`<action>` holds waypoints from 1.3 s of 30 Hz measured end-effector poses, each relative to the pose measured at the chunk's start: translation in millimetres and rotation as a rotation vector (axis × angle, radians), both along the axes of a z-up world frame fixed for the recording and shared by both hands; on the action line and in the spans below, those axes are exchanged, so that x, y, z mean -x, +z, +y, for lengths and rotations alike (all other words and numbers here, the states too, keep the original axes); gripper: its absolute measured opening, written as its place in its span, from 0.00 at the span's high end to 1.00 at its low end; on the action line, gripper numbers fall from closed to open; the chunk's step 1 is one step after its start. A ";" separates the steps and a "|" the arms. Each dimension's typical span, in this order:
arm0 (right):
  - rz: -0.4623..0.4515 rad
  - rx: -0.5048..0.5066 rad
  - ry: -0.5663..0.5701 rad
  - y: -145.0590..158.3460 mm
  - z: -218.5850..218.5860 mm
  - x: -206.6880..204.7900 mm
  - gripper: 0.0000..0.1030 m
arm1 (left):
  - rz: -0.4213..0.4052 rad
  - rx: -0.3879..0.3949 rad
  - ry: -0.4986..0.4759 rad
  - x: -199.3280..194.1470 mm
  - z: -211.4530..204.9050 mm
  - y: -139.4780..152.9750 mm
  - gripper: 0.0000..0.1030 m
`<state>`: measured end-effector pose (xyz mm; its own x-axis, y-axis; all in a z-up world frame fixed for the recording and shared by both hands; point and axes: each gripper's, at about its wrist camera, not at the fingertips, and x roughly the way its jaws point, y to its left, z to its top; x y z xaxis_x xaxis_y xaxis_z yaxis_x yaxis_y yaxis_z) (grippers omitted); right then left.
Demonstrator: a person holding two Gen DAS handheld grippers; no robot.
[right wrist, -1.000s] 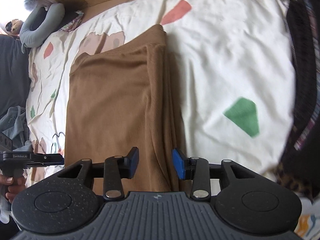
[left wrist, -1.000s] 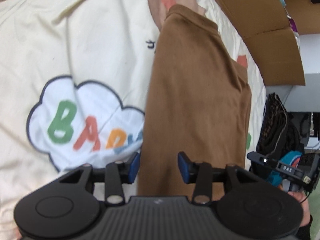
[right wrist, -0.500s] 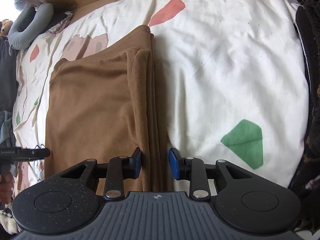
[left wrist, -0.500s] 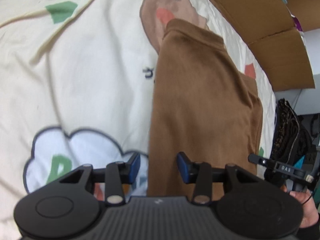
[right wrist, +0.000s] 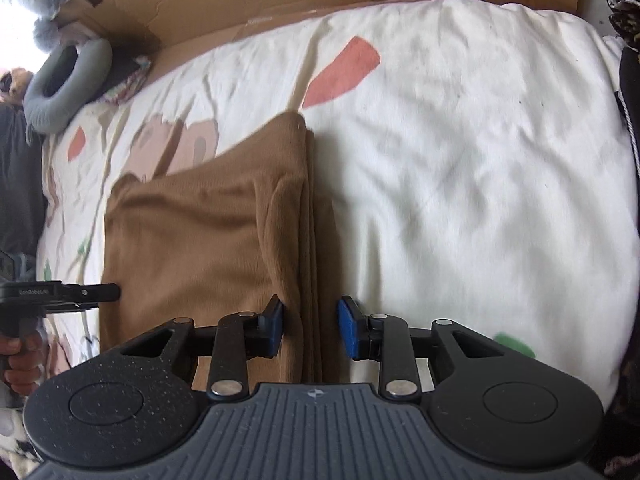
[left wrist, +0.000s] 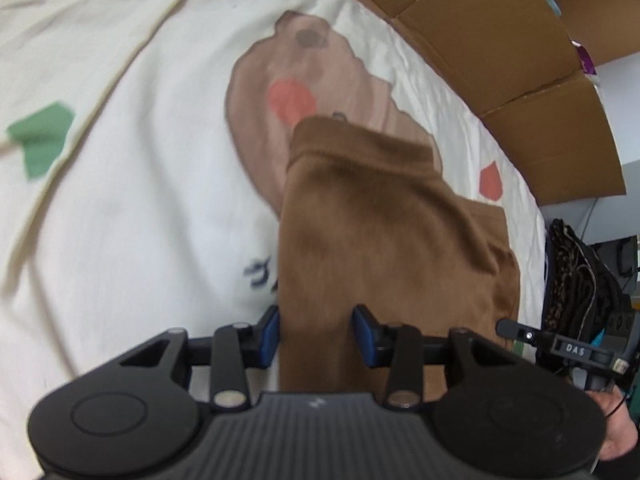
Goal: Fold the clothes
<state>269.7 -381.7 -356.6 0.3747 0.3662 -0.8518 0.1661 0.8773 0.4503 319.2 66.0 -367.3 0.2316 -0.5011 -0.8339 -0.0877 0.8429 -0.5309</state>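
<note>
A brown garment (left wrist: 380, 240) lies folded into a long strip on the printed cream bedsheet (left wrist: 140, 220). My left gripper (left wrist: 318, 330) hangs over the strip's left edge, jaws open, with the cloth edge between the blue pads and no pinch visible. In the right wrist view the same garment (right wrist: 200, 248) shows its stacked right fold. My right gripper (right wrist: 312, 326) straddles that fold, jaws narrowed but open, with a slit of gap at the right pad. Each view shows the other gripper held in a hand: the right one (left wrist: 560, 344), the left one (right wrist: 60, 294).
Flattened cardboard (left wrist: 480, 40) borders the far side of the bed. A pile of dark patterned clothes (left wrist: 576, 280) sits beyond the bed's right edge. A grey neck pillow (right wrist: 64, 84) lies at the far left corner. Bare sheet (right wrist: 480, 180) spreads right of the garment.
Both grippers moved forward along the garment toward its far end; the cloud print slid out of the left view. The right jaws narrowed around the fold. The left jaws kept their width.
</note>
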 end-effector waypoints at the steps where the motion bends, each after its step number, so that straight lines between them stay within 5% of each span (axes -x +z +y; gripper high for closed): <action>1: -0.005 -0.005 -0.001 -0.7 -1.0 -2.5 0.65 | -0.003 0.000 -0.004 -4.0 -0.5 0.0 0.60; 19: -0.018 -0.018 -0.023 -11.6 3.7 -31.0 0.63 | -0.081 0.065 0.120 -44.2 20.2 -2.5 0.60; 39: -0.020 -0.218 -0.092 -24.8 -19.2 -44.6 0.64 | -0.107 0.172 0.202 -46.3 29.9 -11.7 0.66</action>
